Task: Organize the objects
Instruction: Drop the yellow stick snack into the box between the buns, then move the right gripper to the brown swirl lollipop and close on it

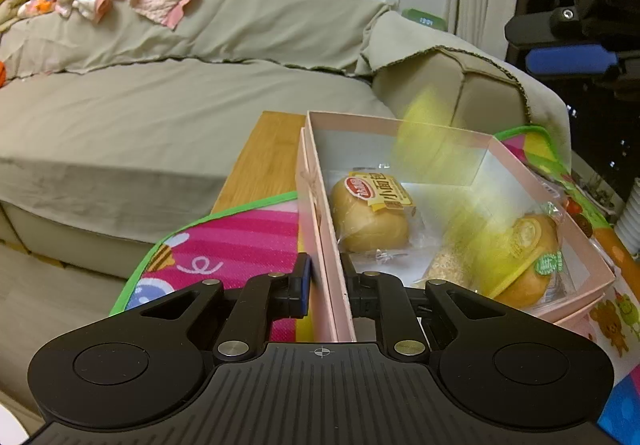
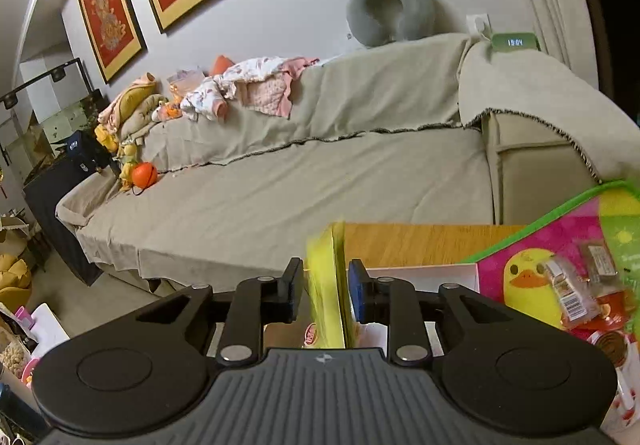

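Left gripper [image 1: 325, 277] was clamped narrowly on the near wall of the pink box [image 1: 520, 161], one finger outside and one inside, presumably to steady the box while it was filled. Right gripper [image 2: 324, 287] was pinched on a yellow packet [image 2: 326, 285], motion-blurred; in the left view the same packet appeared as a yellow smear [image 1: 472, 213] above the box interior, so it was judged to be on its way in. Inside the box: two wrapped buns, one left [image 1: 372, 217] and one right [image 1: 532, 257], plus one grainy item [image 1: 446, 269] between them, unidentified. Further out on the cartoon mat [image 2: 520, 257], at least two loose snack packets [image 2: 572, 293] waited; exact count unclear. One sofa [image 2: 320, 173] lay beyond.
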`<state>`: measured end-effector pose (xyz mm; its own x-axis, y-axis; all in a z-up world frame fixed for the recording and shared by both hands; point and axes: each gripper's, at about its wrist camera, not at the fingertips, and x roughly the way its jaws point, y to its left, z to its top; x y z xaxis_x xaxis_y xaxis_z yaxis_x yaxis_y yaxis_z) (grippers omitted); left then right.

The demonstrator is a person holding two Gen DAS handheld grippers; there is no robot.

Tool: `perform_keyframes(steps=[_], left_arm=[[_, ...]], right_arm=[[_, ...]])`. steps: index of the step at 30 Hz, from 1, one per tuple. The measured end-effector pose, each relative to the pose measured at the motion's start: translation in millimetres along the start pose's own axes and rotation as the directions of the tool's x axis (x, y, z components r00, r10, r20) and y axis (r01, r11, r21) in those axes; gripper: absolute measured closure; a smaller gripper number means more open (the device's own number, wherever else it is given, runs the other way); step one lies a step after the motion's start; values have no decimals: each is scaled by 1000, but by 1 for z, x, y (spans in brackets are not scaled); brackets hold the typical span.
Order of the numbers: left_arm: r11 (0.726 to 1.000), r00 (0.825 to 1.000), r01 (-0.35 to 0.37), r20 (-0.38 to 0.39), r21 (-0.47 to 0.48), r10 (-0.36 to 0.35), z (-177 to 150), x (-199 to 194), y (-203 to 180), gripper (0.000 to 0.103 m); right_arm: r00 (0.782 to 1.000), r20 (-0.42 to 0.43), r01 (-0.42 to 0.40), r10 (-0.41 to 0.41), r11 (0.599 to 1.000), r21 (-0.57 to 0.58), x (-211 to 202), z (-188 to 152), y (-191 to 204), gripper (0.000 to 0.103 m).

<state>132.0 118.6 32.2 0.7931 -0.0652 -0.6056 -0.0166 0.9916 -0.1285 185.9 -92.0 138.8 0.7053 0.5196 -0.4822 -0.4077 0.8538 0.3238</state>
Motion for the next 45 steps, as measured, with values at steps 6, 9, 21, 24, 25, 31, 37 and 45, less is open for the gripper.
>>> perform_keyframes(steps=[6,9,21,24,25,31,37,45], left_arm=[[1000,1000,-9,-8,11,9,3,1,-4,87],[1000,1000,-13,-11,20,13,3,1,-5,87],[997,998,-35,-43,64,38,5,2,-9,88],[996,997,-47,-53,76,51,6,2,-12,88],[996,997,-50,-56,80,55,6,2,-13,88],[994,995,-62,-70,96,68,5,1,-16,88],[994,995,-65,-72,90,72,4,-1,-17,88],[995,995,-50,-81,85,56,4,-3,-14,88]], right_arm=[[996,-1,84,-84,996,-10,-10,-13,-23,62],[986,-17,168,-168,985,-34,-22,-27,-42,54],[869,-113,477,-482,876,-70,-58,-81,-138,42],[851,-136,503,-507,862,-65,-63,-90,-153,36],[847,-141,508,-512,859,-69,-63,-93,-155,35],[842,-160,507,-516,857,-96,-59,-104,-161,33],[848,-161,492,-505,863,-113,-52,-105,-159,33],[850,-181,472,-495,868,-156,-22,-97,-163,33]])
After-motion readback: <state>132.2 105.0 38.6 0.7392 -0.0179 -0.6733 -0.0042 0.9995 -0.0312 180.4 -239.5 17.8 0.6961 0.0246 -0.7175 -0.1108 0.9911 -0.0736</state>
